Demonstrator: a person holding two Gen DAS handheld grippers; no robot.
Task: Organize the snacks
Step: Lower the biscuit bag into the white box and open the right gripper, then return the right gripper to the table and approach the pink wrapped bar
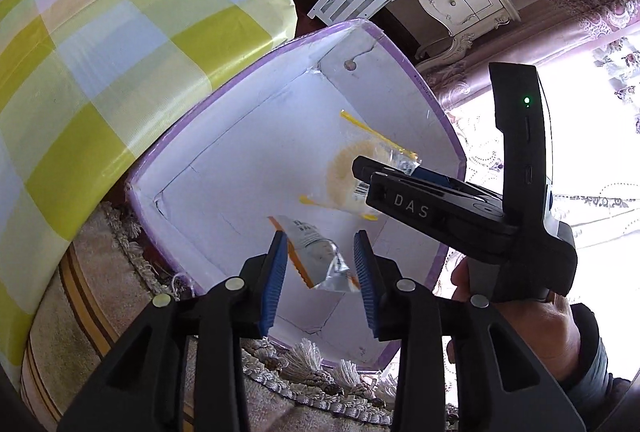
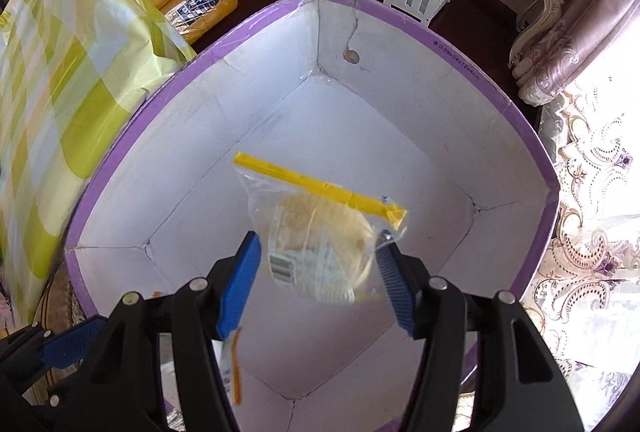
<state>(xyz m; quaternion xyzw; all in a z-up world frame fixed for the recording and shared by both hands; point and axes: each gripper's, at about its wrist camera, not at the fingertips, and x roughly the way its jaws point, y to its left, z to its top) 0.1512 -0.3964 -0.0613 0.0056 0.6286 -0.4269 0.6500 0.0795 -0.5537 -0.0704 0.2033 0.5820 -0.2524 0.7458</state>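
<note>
Both tongs, L (image 1: 320,264) w/ orange-edged packet (image 1: 316,256) and R (image 2: 318,272) w/ yellow-sealed cake bag (image 2: 320,232), are parted, neither pouch gripped, so snacks are dropped into purple-rimmed box (image 2: 400,135).

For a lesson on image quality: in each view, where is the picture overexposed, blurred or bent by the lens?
Left wrist view: window blown out white; box rim bowed. Right wrist view: curtain washed out; checked cloth smeared; orange-edged packet blurred.

"DAS" on right gripper (image 1: 362,171) body; small size print on purple box rim (image 2: 460,60), digits unclear; pkg barcode unreadable.
</note>
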